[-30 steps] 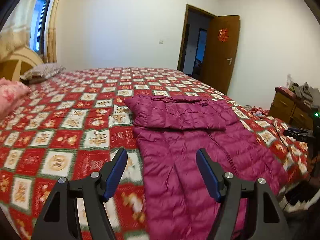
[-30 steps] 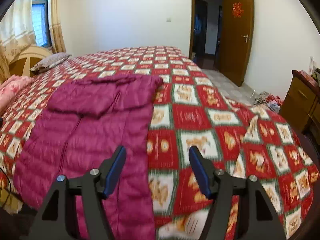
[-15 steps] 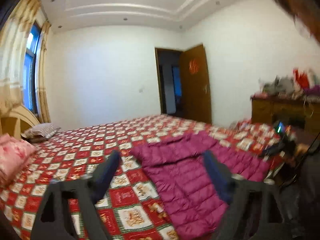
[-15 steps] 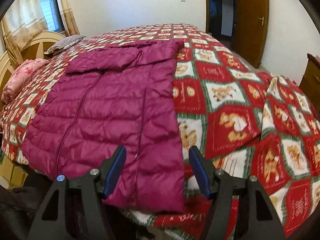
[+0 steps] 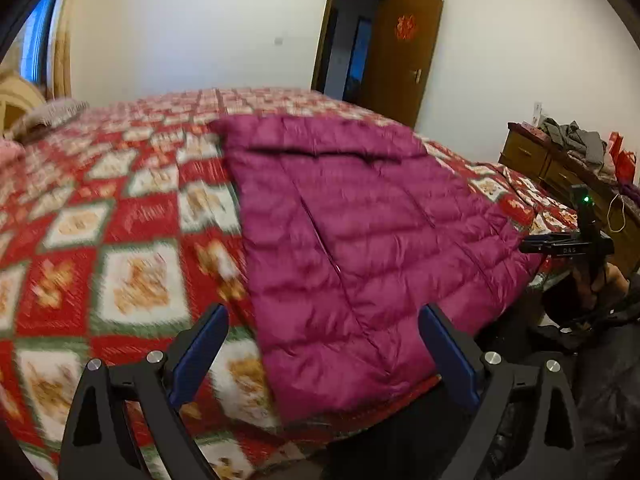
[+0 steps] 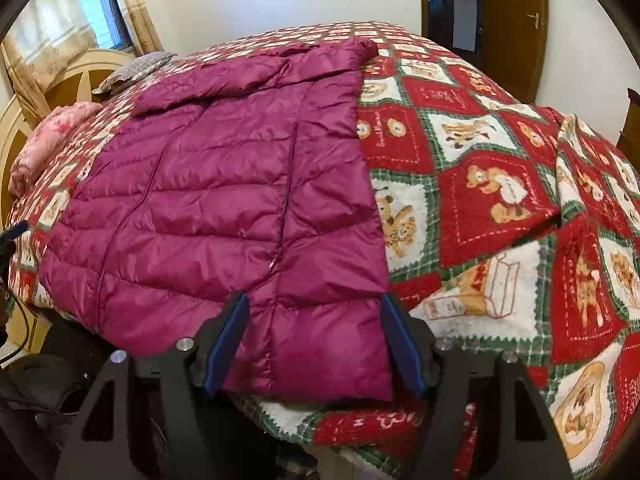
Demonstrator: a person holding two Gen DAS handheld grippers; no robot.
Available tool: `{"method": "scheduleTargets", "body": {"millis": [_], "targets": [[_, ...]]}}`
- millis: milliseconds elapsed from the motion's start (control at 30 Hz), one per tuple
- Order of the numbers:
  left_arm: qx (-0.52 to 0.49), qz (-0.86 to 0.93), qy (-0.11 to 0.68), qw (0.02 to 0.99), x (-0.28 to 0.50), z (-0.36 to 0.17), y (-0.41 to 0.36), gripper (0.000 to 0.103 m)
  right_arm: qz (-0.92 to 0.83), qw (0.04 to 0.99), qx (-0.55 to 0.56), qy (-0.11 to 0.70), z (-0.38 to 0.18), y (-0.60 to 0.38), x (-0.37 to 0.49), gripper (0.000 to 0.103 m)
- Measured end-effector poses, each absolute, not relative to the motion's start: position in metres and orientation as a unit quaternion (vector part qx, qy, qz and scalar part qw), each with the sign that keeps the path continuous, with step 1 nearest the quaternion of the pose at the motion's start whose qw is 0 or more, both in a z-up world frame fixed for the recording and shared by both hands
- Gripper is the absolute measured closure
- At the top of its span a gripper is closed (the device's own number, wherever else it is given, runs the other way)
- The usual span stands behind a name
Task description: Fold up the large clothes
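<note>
Left gripper [image 5: 322, 354] is pointing forward and down at a slant, jaws standing spread really wide, blue pads [image 5: 199, 354] facing each other with nothing pinched between them. Off at the right edge of the left wrist view the right gripper [image 5: 568, 245] is showing side-on, with a hand [image 5: 590, 280] wrapped around its handle. In its own camera the right gripper [image 6: 314, 340] is tilting down steeper, jaws opening a touch, not quite as wide as the left, and its pads [image 6: 226, 340] aren't pressing on anything.
</note>
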State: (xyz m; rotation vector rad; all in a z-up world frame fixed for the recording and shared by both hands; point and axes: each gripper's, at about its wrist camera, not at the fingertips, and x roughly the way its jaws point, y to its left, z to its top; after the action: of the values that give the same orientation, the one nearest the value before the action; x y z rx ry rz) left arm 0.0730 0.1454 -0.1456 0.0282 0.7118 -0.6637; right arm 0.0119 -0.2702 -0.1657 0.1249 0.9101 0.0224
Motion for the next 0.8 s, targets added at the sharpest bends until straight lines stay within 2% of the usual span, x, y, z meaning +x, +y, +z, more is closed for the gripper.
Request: {"method": "scheduleTargets", "body": {"millis": [267, 400, 467, 500, 533, 633, 733, 800], "targets": [[-0.04, -0.301, 0.442, 0.844, 0.09, -0.185, 0.145, 0.007, 0.026, 0.889, 0.059, 0.454, -0.176, -0.266, 0.013, 0.033], [-0.066, -0.314, 0.432, 0.843, 0.086, -0.183, 0.149, 0.008, 0.026, 0.887, 0.054, 0.457, -0.178, -0.264, 0.013, 0.033], [-0.068, -0.328, 0.431, 0.838, 0.082, -0.18, 0.148, 0.022, 0.028, 0.886, 0.058, 0.46, -0.179, -0.265, 0.013, 0.033], [-0.064, -0.333, 0.435, 0.834, 0.081, -0.181, 0.147, 0.038, 0.03, 0.885, 0.06, 0.461, -0.178, -0.265, 0.012, 0.033], [-0.057, -0.332, 0.439, 0.833, 0.08, -0.182, 0.145, 0.043, 0.035, 0.886, 0.062, 0.459, -0.177, -0.266, 0.011, 0.033], [-0.049, -0.323, 0.451, 0.831, 0.08, -0.188, 0.142, 0.043, 0.043, 0.886, 0.077, 0.455, -0.175, -0.271, 0.011, 0.037], [-0.072, -0.317, 0.463, 0.825, 0.084, -0.193, 0.145, 0.043, 0.028, 0.886, 0.075, 0.456, -0.174, -0.272, 0.012, 0.047], [-0.081, -0.316, 0.464, 0.823, 0.085, -0.192, 0.147, 0.042, 0.016, 0.891, 0.074, 0.448, -0.169, -0.274, 0.011, 0.048]]}}
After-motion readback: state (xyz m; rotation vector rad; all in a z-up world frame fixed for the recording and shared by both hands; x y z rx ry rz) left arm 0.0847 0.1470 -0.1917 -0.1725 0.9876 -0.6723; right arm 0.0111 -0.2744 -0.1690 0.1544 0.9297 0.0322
